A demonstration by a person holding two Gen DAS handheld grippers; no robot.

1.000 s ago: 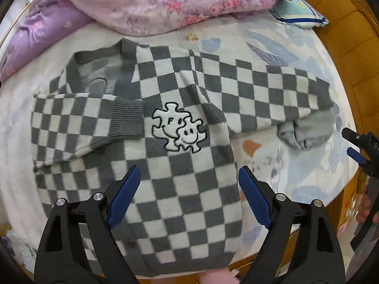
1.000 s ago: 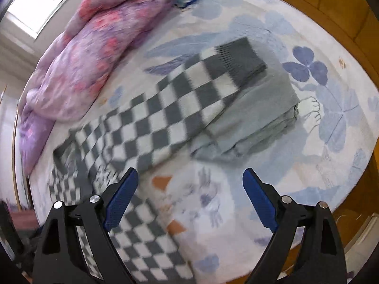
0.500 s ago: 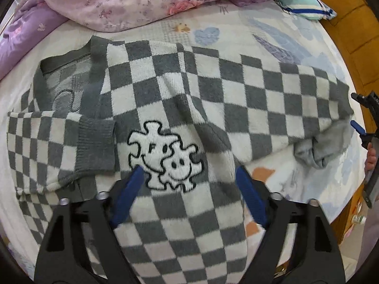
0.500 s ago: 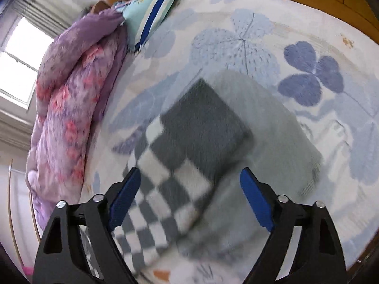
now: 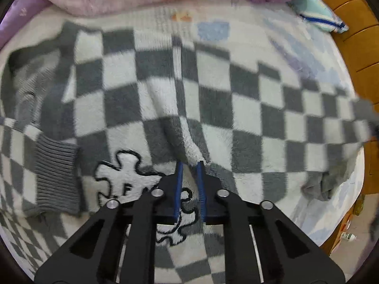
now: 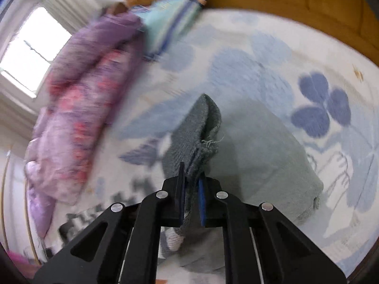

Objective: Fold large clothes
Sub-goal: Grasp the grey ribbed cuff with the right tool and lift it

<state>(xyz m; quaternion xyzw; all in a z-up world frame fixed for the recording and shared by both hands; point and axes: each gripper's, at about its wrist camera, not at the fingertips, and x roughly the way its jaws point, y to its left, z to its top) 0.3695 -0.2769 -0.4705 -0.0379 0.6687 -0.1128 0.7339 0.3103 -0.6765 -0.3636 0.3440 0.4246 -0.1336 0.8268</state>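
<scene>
You are working a thick, fuzzy checkered sweater spread face up on the bed: soft, limp and fairly bulky, so it will sag and drag rather than hold any shape, and thin pinches may slip out of the knit. Your left tool has just been closing and now stands narrow, its blue pads nipping a raised ridge of the sweater's front right at its tips, just beyond the puzzle-piece patch; the body fans out ahead and to both sides of it, with the ribbed cuff of the folded sleeve off to its left. Your right tool has likewise just been closing and is clamped on the other sleeve's grey cuff, which stands bunched just ahead of its tips. I judge the ribbed cuff a firmer hold than the fluffy body; take a deep bite.
</scene>
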